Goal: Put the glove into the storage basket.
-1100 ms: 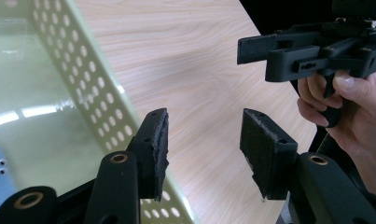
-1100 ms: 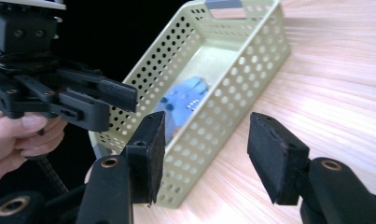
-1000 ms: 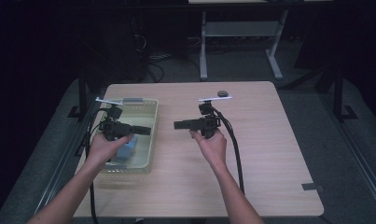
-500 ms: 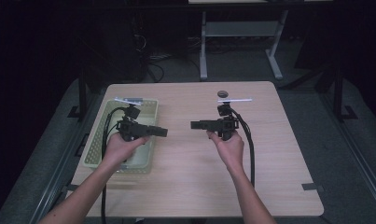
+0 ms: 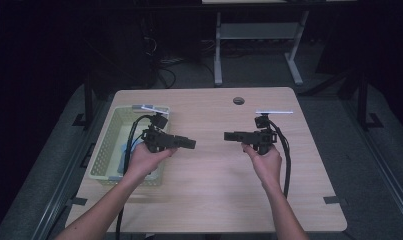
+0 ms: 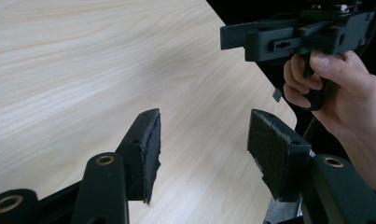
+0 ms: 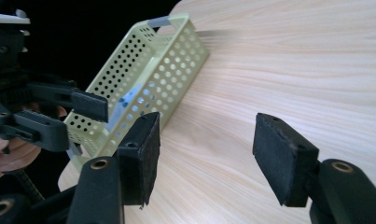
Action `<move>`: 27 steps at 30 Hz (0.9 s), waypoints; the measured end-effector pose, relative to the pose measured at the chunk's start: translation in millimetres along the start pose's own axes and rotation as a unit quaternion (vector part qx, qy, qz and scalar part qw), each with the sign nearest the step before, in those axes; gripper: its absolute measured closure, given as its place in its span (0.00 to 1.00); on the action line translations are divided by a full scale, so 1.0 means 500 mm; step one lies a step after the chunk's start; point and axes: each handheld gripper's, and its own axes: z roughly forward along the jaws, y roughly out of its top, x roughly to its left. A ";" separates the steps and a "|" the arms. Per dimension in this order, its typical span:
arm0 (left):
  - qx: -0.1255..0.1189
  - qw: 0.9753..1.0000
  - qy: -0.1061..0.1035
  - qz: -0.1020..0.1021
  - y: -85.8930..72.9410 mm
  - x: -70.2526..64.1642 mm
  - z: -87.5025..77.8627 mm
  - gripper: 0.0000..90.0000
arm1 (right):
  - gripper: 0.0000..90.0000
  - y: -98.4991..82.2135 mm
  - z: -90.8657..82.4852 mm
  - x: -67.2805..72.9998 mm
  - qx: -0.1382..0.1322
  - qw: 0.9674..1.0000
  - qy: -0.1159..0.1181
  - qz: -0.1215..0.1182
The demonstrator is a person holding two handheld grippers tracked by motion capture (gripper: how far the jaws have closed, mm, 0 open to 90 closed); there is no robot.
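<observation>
My left gripper (image 5: 191,144) is held level just right of a pale green perforated basket (image 5: 105,150) and points right over the bare tabletop. My right gripper (image 5: 228,135) points left at it from the table's right half, a short gap between the two tips. In the left gripper view my left gripper (image 6: 204,123) stands open, nothing between its pads, with the right gripper (image 6: 232,38) beyond. In the right gripper view my right gripper (image 7: 206,126) is likewise open and empty, facing the basket (image 7: 167,56) and the left gripper (image 7: 78,119). Both sets of jaws have just been opening.
Something blue (image 5: 130,146) lies inside the basket. A round hole (image 5: 238,100) sits near the table's far edge, with white tape strips (image 5: 274,112) beside it and on the basket's far rim (image 5: 149,107). Cables trail from both grippers toward the near edge.
Both hands have shifted to the right in the high view. The left gripper has come from above the basket out over the table, and the right gripper has backed away toward the right side.
</observation>
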 end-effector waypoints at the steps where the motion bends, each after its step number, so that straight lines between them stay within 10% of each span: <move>1: -0.002 1.000 -0.002 -0.002 0.001 -0.003 0.004 0.48 | 0.45 -0.002 -0.005 -0.004 -0.001 1.000 -0.002 0.003; 27: 0.030 0.999 -0.020 0.026 -0.025 -0.067 0.129 0.37 | 0.38 -0.063 -0.110 -0.107 -0.020 0.998 -0.042 0.045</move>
